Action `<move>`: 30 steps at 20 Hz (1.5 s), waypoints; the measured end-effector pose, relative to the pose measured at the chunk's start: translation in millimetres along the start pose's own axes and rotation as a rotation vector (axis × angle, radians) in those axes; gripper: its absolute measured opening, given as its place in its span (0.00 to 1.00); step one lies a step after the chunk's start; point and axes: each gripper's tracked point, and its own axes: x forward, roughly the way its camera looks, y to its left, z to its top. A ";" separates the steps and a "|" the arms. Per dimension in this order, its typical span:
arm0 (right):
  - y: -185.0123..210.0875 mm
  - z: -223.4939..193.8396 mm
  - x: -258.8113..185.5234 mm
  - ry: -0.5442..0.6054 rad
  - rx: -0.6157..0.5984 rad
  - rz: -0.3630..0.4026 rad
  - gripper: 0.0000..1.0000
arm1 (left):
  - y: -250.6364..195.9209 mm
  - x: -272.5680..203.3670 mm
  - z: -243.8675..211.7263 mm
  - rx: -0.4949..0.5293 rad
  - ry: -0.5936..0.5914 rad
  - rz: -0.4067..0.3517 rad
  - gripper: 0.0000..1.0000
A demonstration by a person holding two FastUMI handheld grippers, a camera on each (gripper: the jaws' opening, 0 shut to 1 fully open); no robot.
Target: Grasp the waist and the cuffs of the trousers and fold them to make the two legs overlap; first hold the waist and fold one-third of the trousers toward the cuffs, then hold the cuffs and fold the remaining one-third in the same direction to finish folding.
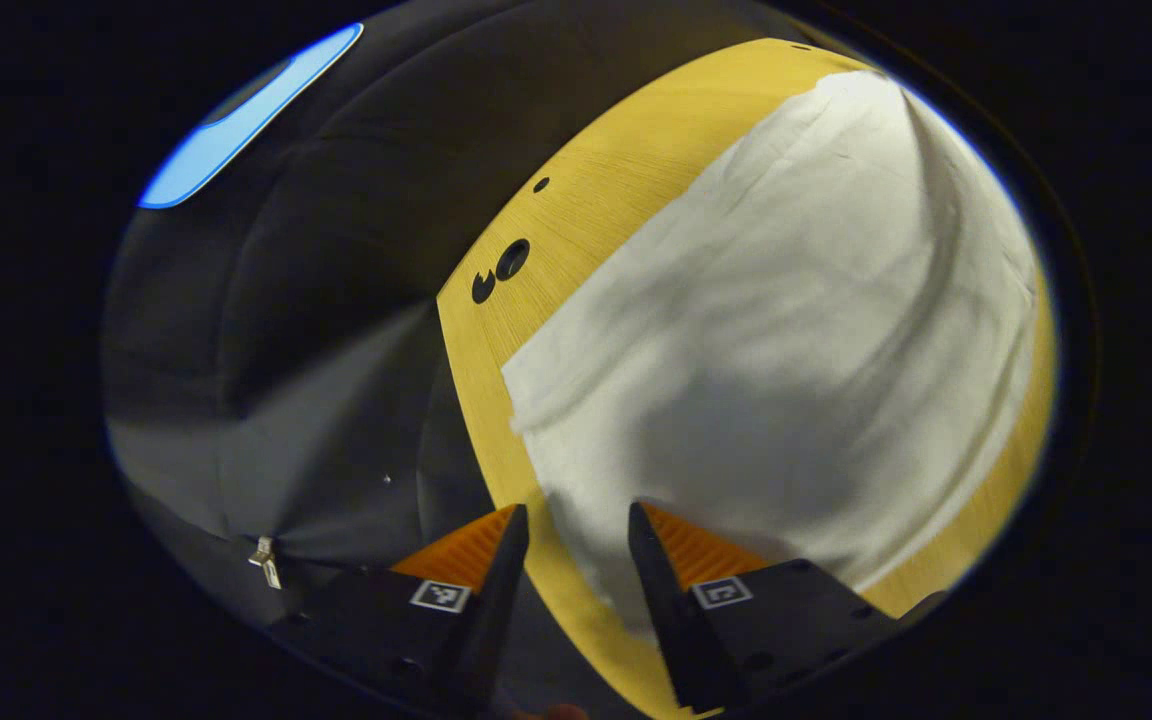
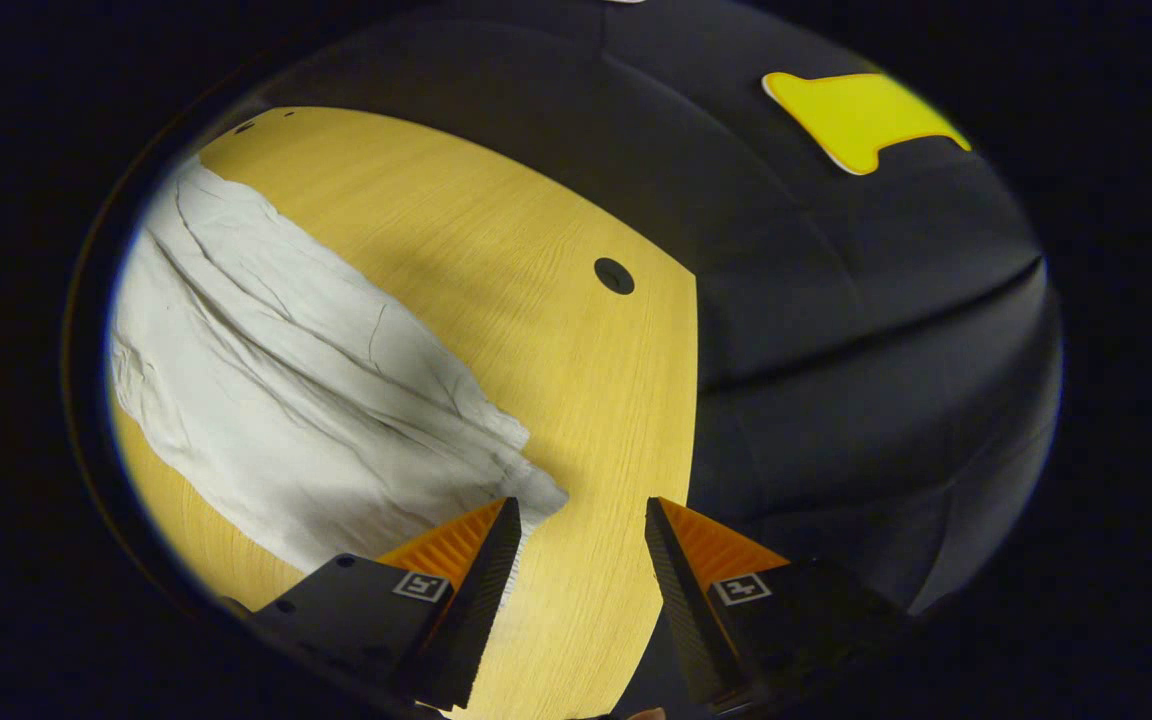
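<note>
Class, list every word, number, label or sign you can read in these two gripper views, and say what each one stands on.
No readable word or number on the trousers or the table.
Left gripper: a square black-and-white marker tag on each finger, a pattern, not text.
Right gripper: the same kind of marker tags, no text to read.

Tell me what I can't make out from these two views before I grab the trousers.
- Left gripper view: trousers far end cut off by the picture edge; cloth blurred, so waist or cuffs unclear.
- Left claw open over the cloth edge at the table rim; contact unclear.
- Right gripper view: trousers run off the left edge; right claw open, empty.
</note>
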 end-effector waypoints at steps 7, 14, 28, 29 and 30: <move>-19.2 -28.2 -63.8 -0.030 0.149 -0.032 0.84 | -4.7 -56.1 -58.9 0.052 0.121 -0.057 0.96; 56.4 -44.8 -106.5 0.056 0.687 0.157 0.86 | -44.8 -98.0 -85.9 -0.112 0.277 -0.193 0.96; 69.6 -47.6 -42.4 0.058 2.056 0.117 0.83 | -78.2 -126.1 6.9 -0.940 -0.111 -0.288 0.96; 62.6 -52.3 -43.8 0.058 2.086 0.091 0.82 | -78.7 -126.6 8.1 -0.949 -0.115 -0.289 0.96; 64.6 -59.0 -43.4 0.085 2.106 0.057 0.82 | -79.7 -127.3 10.6 -0.958 -0.121 -0.284 0.96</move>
